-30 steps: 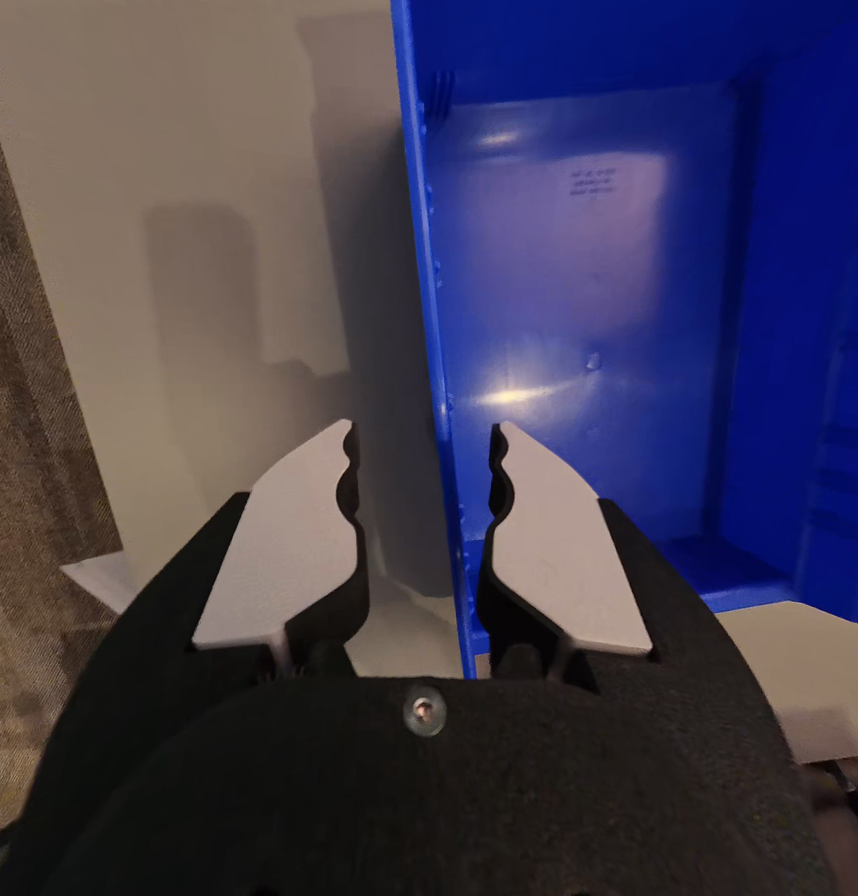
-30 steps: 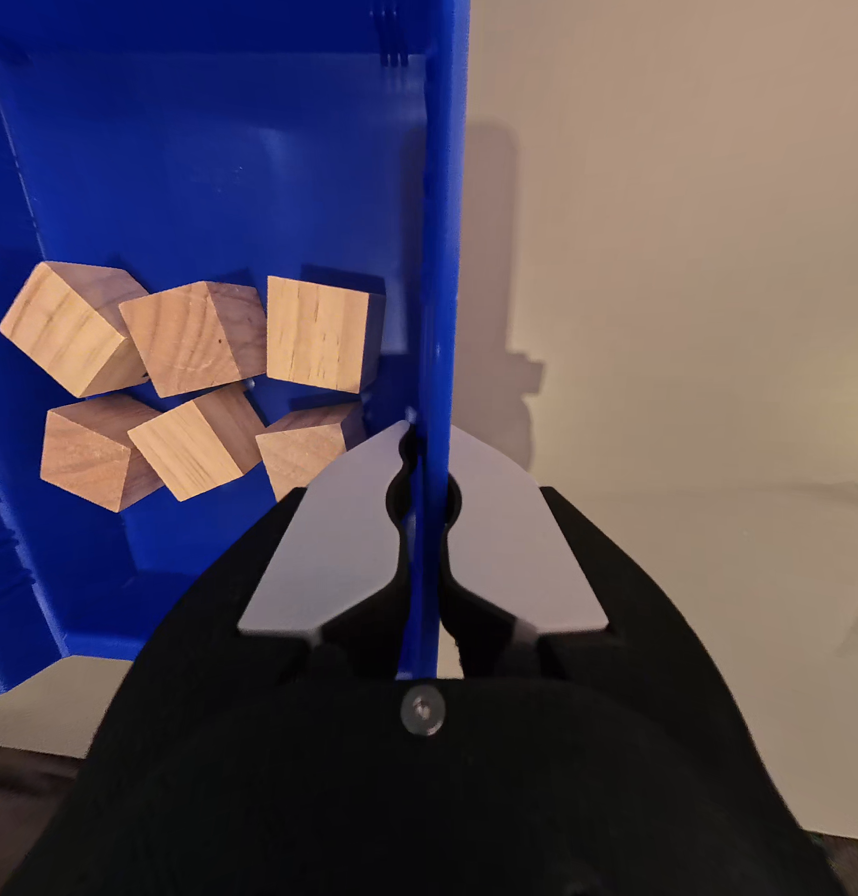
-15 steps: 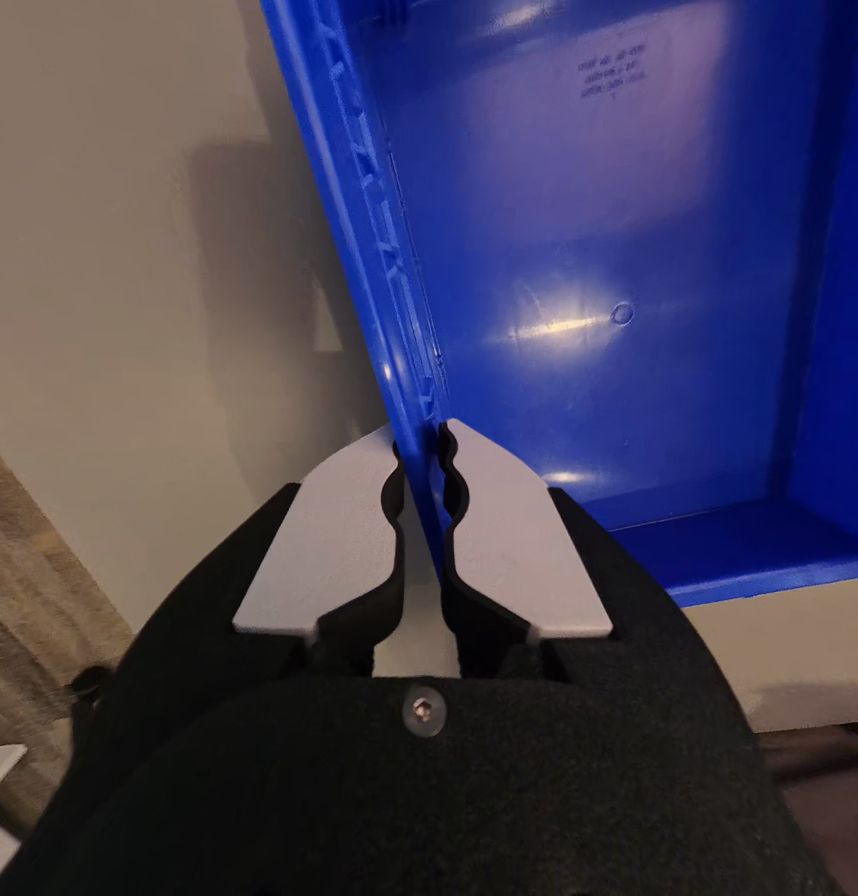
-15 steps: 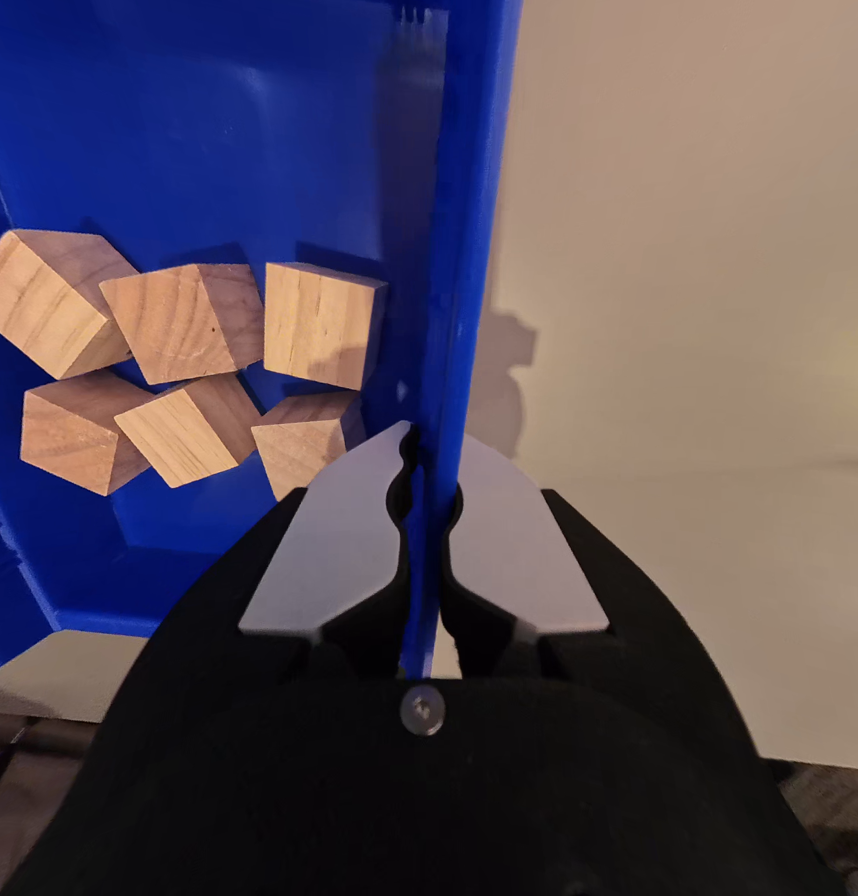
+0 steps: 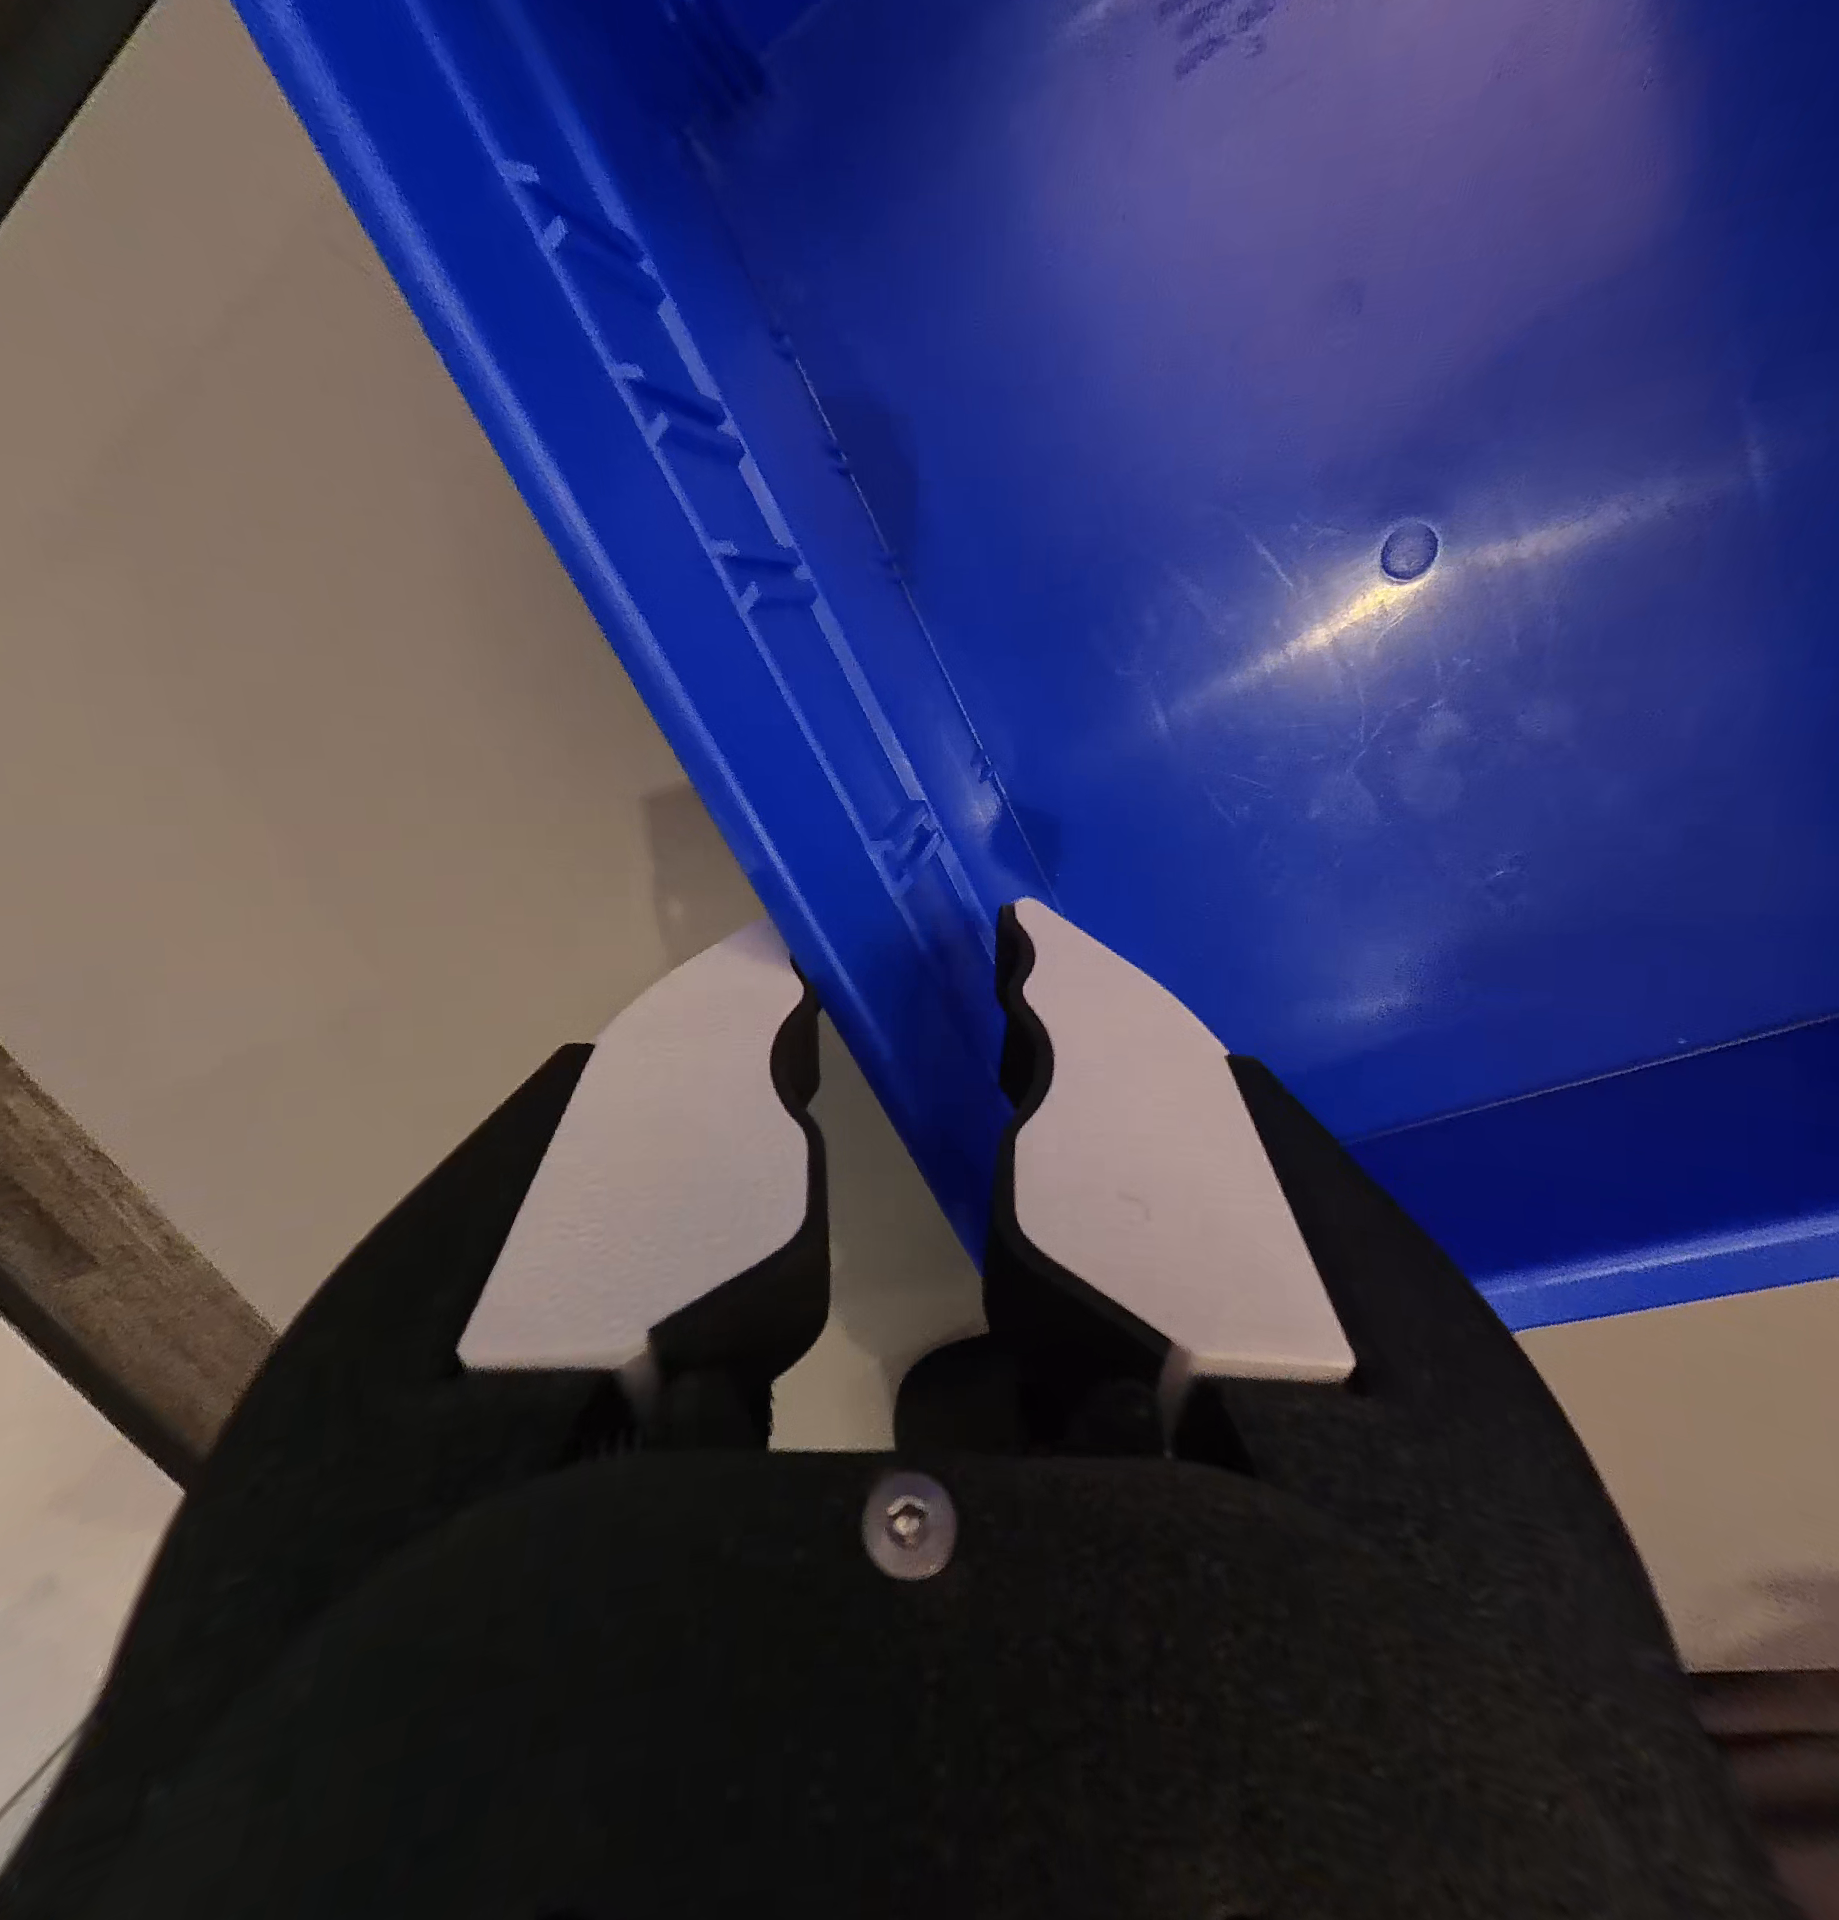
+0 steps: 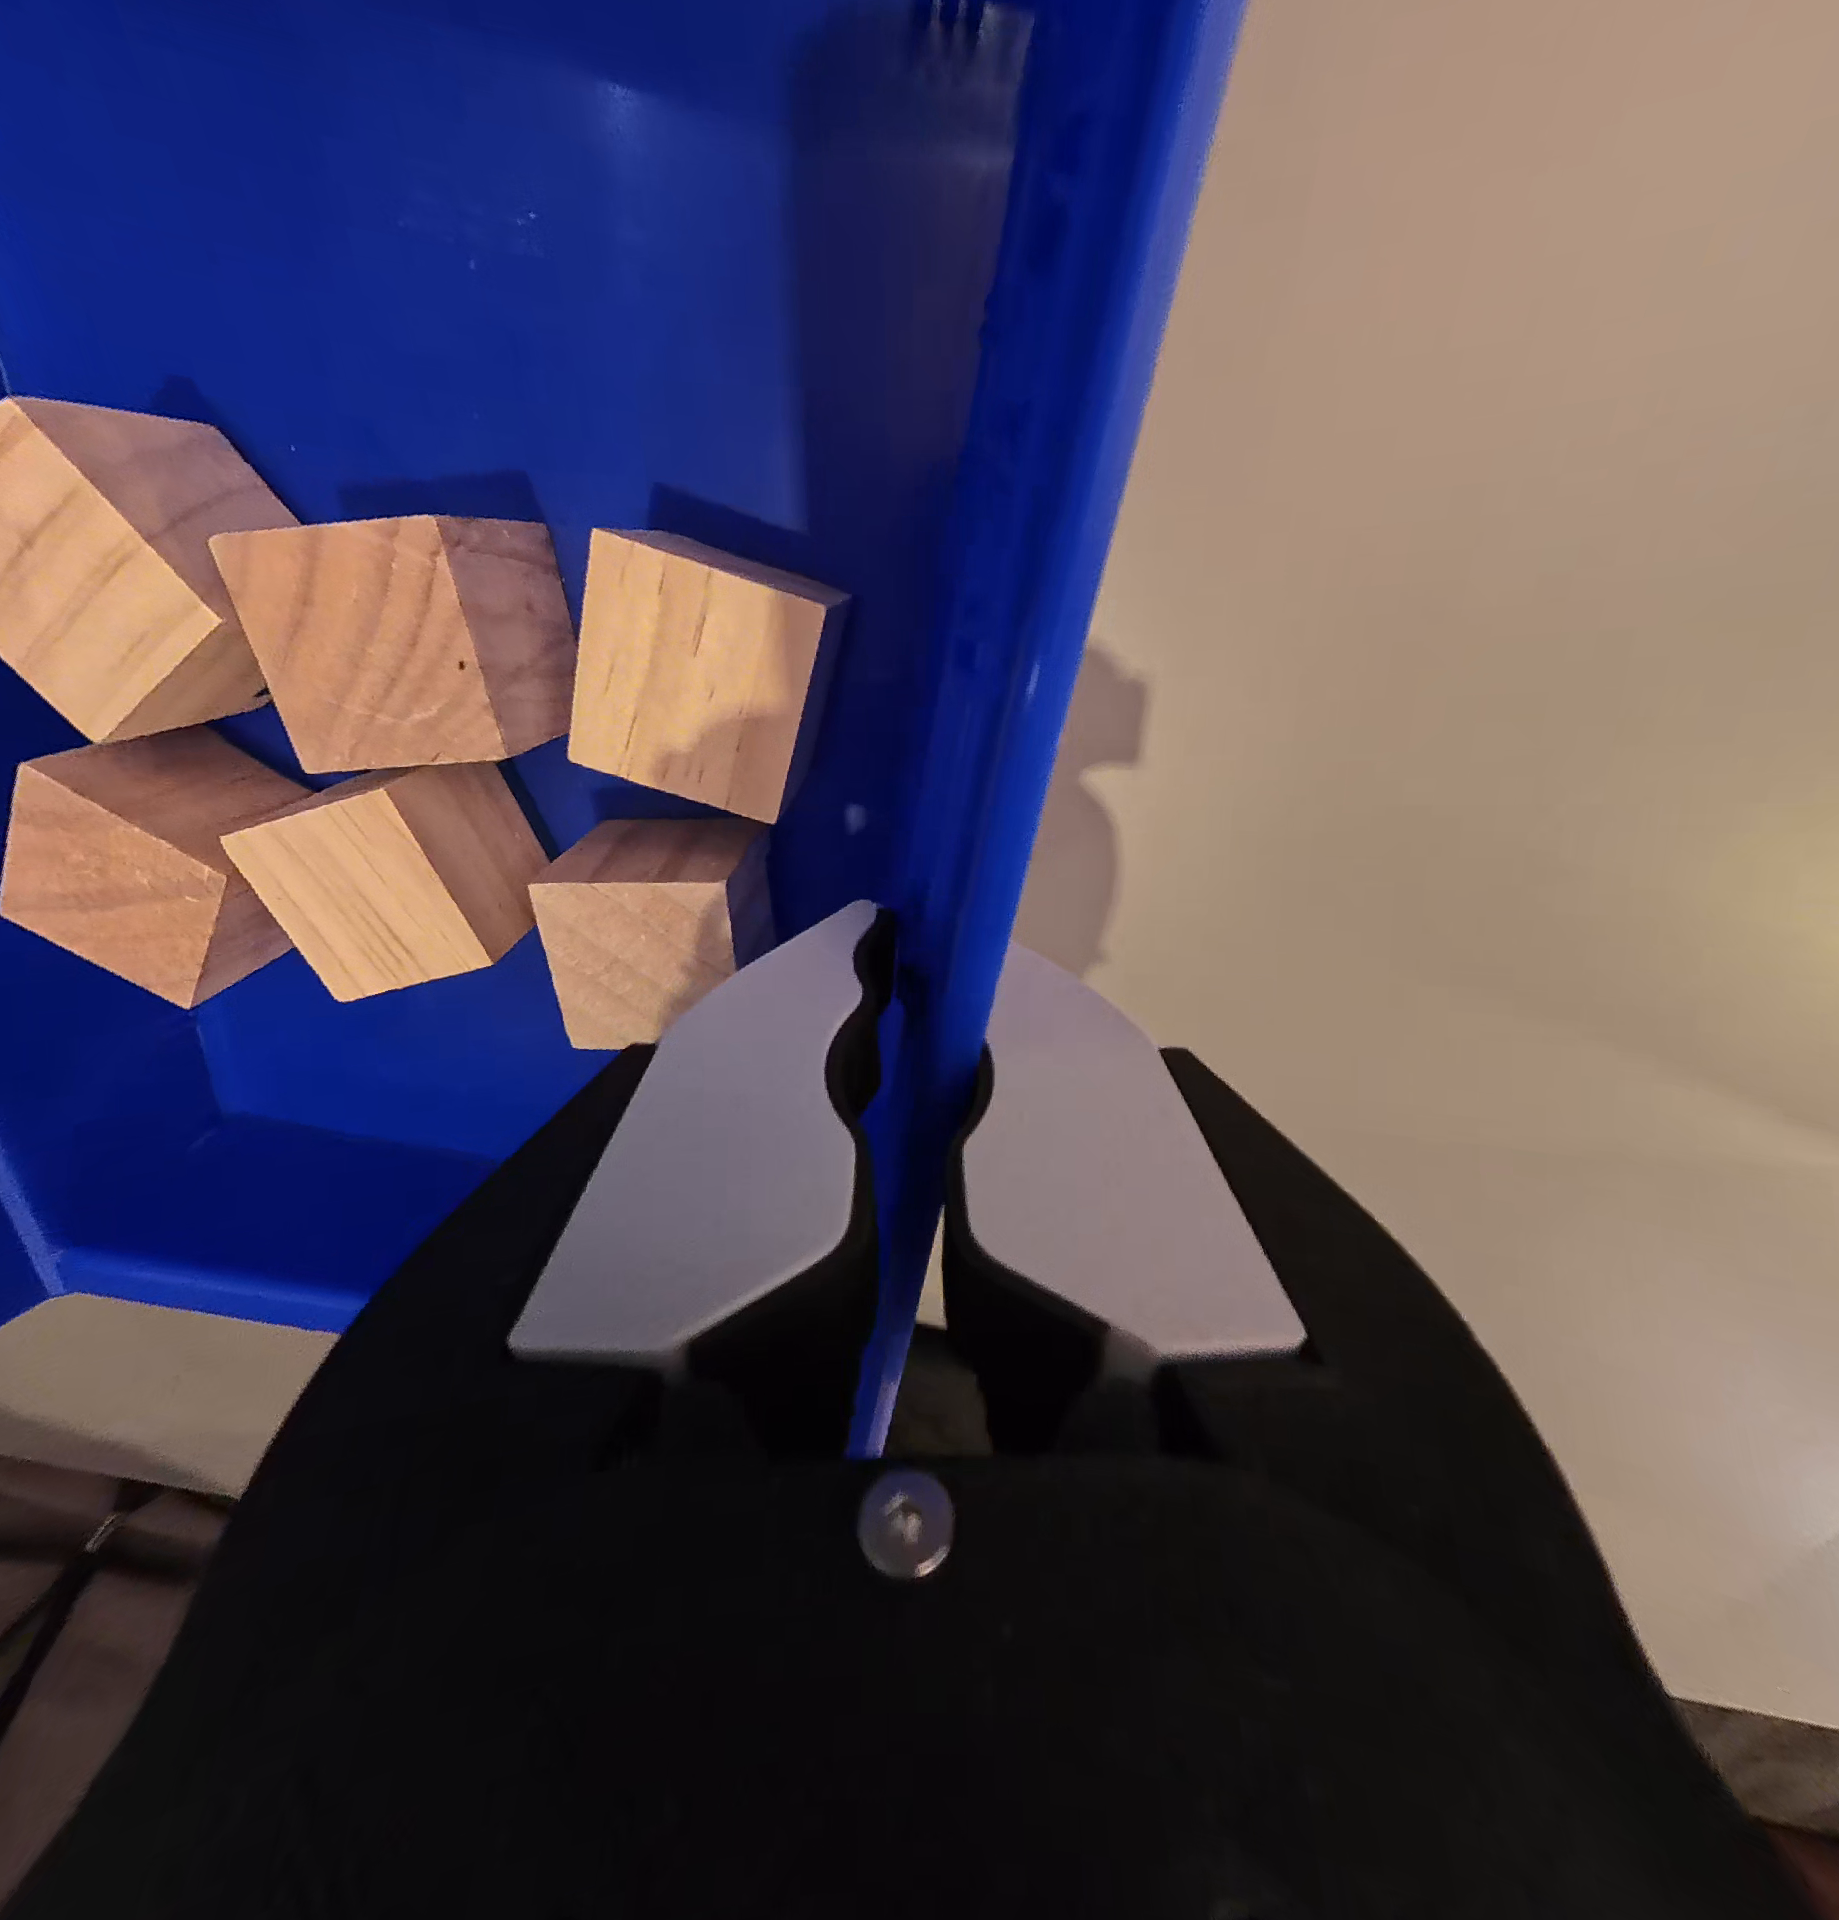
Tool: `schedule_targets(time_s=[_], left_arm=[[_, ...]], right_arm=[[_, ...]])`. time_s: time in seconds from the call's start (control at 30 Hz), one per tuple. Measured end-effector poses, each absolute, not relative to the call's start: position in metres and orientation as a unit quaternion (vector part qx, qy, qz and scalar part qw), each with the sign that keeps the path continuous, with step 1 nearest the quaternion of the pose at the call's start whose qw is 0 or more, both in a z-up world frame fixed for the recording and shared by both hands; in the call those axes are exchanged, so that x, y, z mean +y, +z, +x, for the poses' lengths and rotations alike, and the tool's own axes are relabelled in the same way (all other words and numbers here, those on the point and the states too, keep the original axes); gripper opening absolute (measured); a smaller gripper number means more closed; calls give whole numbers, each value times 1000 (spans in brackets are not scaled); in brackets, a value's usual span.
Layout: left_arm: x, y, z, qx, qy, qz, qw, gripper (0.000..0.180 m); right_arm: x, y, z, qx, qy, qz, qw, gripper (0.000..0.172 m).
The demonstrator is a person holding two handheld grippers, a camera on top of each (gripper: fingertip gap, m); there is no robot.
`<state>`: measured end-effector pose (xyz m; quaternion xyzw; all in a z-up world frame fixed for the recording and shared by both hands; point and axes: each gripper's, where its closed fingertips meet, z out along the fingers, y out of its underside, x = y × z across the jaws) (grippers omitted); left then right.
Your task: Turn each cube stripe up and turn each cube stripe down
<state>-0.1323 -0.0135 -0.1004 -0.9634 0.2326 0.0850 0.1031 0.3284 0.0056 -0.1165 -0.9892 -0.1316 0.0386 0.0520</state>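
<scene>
While the right gripper (image 6: 930, 971) pinches the blue bin (image 6: 1050, 520) wall, the left gripper (image 5: 899, 977) straddles the opposite wall, partly open.

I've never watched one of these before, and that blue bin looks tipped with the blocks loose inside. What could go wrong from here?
1. The left gripper straddles the bin wall with its fingers apart, so it probably adds little support; the bin may swing.
2. The right gripper pinches only the thin opposite wall, which could slip out.
3. Six wooden cubes lie loose and crowded, so they may slide or tumble.
</scene>
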Motion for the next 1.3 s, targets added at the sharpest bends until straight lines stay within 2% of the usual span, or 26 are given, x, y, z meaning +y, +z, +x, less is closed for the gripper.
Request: schedule_targets(time_s=[0.43, 0.5, 0.7, 0.77, 0.93, 1.17, 1.3], left_arm=[[-27, -102, -81, 310, 44, -944, 101, 56], [-26, -100, -80, 299, 11, -949, 99, 53], [-5, -52, -98, 275, 10, -938, 209, 55], [5, -25, -113, 257, 41, -925, 275, 56], [21, 47, -148, 199, 93, -871, 440, 55], [4, 79, -195, 154, 58, -863, 478, 61], [-10, 90, -216, 140, 31, -862, 487, 66]], right_arm=[[14, -128, 326, -134, 29, -989, 55, 13], [15, -129, 326, -127, 34, -990, 51, 13], [14, -134, 325, -108, 48, -993, 23, 14], [13, -134, 322, -103, 67, -992, 15, 8], [10, -134, 323, -119, 94, -988, 9, 8], [-9, -127, 356, -111, 112, -987, -20, 8], [-21, -105, 375, -108, 95, -989, -27, 8]])
